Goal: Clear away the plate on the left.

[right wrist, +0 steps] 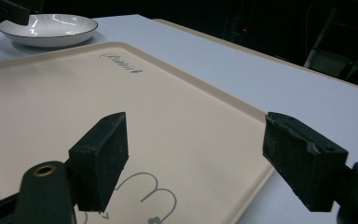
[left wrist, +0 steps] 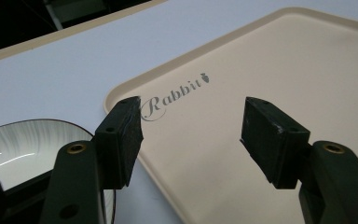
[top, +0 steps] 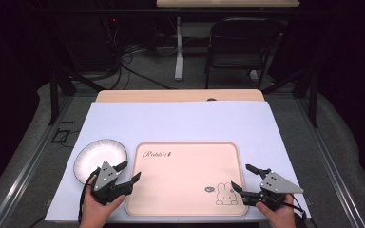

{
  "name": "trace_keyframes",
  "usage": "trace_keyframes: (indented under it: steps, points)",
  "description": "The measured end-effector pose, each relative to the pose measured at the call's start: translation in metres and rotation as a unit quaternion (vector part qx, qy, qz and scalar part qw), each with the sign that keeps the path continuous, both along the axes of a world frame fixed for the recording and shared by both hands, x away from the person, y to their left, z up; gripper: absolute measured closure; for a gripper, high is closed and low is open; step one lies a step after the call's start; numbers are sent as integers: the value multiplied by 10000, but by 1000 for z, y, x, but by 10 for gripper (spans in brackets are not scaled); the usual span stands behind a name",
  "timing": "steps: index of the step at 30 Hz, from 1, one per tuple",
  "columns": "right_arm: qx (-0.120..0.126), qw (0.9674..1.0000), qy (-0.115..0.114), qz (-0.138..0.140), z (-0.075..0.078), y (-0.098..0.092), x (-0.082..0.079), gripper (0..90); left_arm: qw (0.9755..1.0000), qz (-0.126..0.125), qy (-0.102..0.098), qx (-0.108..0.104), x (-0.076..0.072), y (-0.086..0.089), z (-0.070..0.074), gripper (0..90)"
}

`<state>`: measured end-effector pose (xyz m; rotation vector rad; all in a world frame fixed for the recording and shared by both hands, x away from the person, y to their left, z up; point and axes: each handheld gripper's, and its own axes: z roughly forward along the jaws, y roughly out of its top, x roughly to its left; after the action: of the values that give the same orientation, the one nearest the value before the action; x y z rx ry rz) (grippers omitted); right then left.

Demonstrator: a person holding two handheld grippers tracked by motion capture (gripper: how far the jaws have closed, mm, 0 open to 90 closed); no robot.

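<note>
A beige tray (top: pixel 185 161) with a "Rabbit" script and a rabbit drawing lies flat on the white table sheet, bare of objects. A white plate (top: pixel 100 156) with a dark rim sits just left of it. My left gripper (top: pixel 128 172) hovers low between plate and tray, over the tray's left edge (left wrist: pixel 121 95), jaws wide open with nothing between them. The plate (left wrist: pixel 18 147) lies at the left jaw's side. My right gripper (top: pixel 244 176) stands open over the tray's right edge (right wrist: pixel 256 184) near the rabbit drawing, empty. The plate (right wrist: pixel 49 28) is seen far across the tray.
A white sheet (top: pixel 180 118) covers the wooden table (top: pixel 180 95). Beyond the table stand a black folding chair (top: pixel 240 45) and a desk leg (top: pixel 178 47) among floor cables. Dark frame legs flank the table on both sides.
</note>
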<state>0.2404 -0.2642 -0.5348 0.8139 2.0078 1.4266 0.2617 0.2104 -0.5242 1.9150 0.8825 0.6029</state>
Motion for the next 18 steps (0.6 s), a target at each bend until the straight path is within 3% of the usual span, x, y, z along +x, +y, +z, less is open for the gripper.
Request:
trace_keyframes:
  steps: [18]
  points:
    - [25, 10000, -20, 34, 1, 0, 0, 215, 9991, 331, 133, -229, 3, 12, 0, 369]
